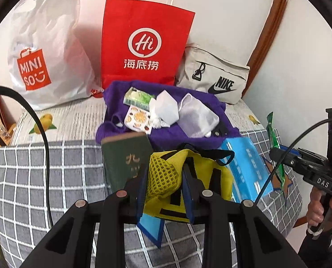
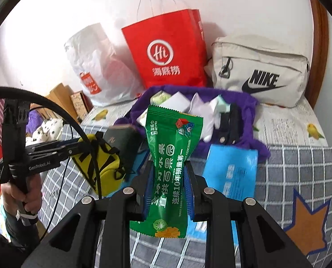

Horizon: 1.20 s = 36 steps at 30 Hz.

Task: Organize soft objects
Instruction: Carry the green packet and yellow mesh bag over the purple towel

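Observation:
My left gripper (image 1: 164, 178) is shut on a yellow pouch (image 1: 166, 178) with mesh and black straps, held above the checked blanket; it also shows in the right wrist view (image 2: 99, 163). My right gripper (image 2: 169, 178) is shut on a green wet-wipes packet (image 2: 169, 156), held upright over the bed; the packet also shows at the right of the left wrist view (image 1: 275, 145). A purple cloth (image 1: 199, 134) lies behind, holding small packets, a white mask (image 1: 166, 109) and a mesh bag (image 1: 197, 116).
A red paper bag (image 1: 143, 42), a white Miniso plastic bag (image 1: 45, 51) and a beige Nike bag (image 1: 215, 76) stand against the wall. A dark green booklet (image 1: 125, 158) and a blue packet (image 1: 246, 167) lie on the grey checked blanket (image 1: 20, 178).

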{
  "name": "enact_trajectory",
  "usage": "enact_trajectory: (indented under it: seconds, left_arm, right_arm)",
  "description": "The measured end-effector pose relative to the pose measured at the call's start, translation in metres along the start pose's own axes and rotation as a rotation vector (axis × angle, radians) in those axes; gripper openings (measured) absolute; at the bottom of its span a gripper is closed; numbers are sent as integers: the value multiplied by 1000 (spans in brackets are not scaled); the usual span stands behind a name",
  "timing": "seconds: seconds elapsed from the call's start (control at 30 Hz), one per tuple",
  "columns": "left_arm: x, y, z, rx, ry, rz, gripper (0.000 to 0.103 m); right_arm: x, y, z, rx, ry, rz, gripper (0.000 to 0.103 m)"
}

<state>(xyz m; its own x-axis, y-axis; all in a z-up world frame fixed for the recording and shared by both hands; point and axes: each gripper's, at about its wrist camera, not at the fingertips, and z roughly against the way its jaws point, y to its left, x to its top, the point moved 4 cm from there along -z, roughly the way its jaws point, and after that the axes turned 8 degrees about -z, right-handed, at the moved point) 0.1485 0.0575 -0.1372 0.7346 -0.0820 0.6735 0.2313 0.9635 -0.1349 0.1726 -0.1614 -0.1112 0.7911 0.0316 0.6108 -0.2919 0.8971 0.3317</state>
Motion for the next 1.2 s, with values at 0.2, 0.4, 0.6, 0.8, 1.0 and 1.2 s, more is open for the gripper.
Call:
enact_trajectory:
  seconds: [0.2,0.4,0.6,0.8,1.0,1.2]
  left_arm:
    - [22,15,-13,18,3,14,27]
    - [47,34,-21,42,-7,40,27]
    - [76,45,-32,55,-24,55,27]
    - [105,49,-51,50,-34,61,27]
    - [130,53,-69,40,-57,78,27]
    - [128,60,-88,20,-49,102,27]
  right_arm:
    - [31,-16,-18,-16,-19,-35,26]
    - [66,-33,-39,-55,-56,-53,26]
    - [95,-51,-67,-70,-61,-97,26]
    - [125,-61,-84,-64,-79,-130,26]
    - [143,-67,-106,-80,-67,-147,26]
    - [133,-84,-130,-101,-8,-165,26]
